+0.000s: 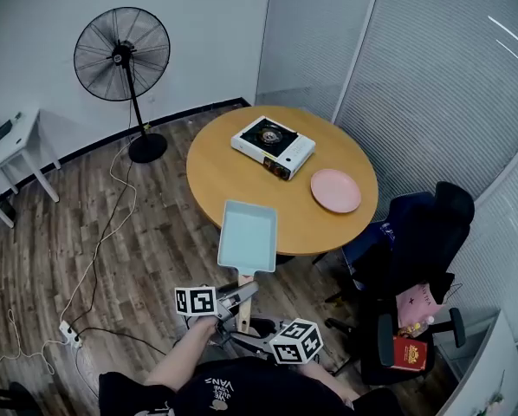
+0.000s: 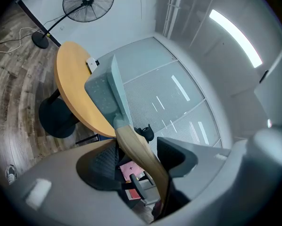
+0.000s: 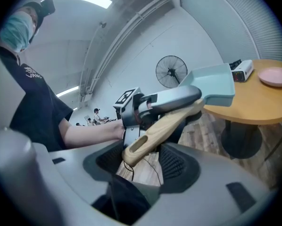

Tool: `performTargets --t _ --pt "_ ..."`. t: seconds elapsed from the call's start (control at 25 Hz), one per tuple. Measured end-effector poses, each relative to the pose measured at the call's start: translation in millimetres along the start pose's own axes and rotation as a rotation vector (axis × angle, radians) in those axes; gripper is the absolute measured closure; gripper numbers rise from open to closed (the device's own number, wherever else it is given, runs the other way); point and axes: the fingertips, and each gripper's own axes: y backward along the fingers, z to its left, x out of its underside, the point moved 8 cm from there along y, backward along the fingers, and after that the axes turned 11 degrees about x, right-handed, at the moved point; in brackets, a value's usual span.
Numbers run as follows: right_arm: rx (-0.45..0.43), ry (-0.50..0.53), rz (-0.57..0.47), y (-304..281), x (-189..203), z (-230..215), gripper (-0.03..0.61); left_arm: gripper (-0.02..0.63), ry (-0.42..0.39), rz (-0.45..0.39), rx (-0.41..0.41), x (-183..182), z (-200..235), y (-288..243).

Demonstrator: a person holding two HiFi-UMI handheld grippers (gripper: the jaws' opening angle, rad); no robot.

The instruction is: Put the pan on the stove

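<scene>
A light teal rectangular pan (image 1: 247, 235) with a wooden handle (image 1: 244, 306) sits at the near edge of the round wooden table (image 1: 216, 172), its handle sticking out over the floor. My left gripper (image 1: 242, 291) is shut on the handle partway along; in the left gripper view the handle (image 2: 141, 152) runs between its jaws. My right gripper (image 1: 249, 332) stands open around the handle's end (image 3: 141, 145), with gaps on both sides. The white portable stove (image 1: 273, 146) is at the table's far side, apart from the pan.
A pink plate (image 1: 335, 190) lies right of the stove. A standing fan (image 1: 123, 55) is at the back left, with a cable and power strip (image 1: 68, 332) on the wooden floor. A dark office chair (image 1: 415, 232) stands right of the table, and a small white table (image 1: 8, 146) far left.
</scene>
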Motion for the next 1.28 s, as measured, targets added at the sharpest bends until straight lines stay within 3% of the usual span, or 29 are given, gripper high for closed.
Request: performTargets --t 0.56,0.92,1.28 --pt "0.030 -0.012 -0.041 -108 -80 -18 0.354 0.360 -0.003 0.036 0.018 -120 54 38" --pt "0.048 -0.028 -0.059 -140 -105 -29 0.354 0.360 0.007 0.062 0.030 -157 74 42" --pt "0.065 -0.033 -0.048 -134 -135 -83 0.354 0.359 0.032 0.066 0.042 -187 99 -7"
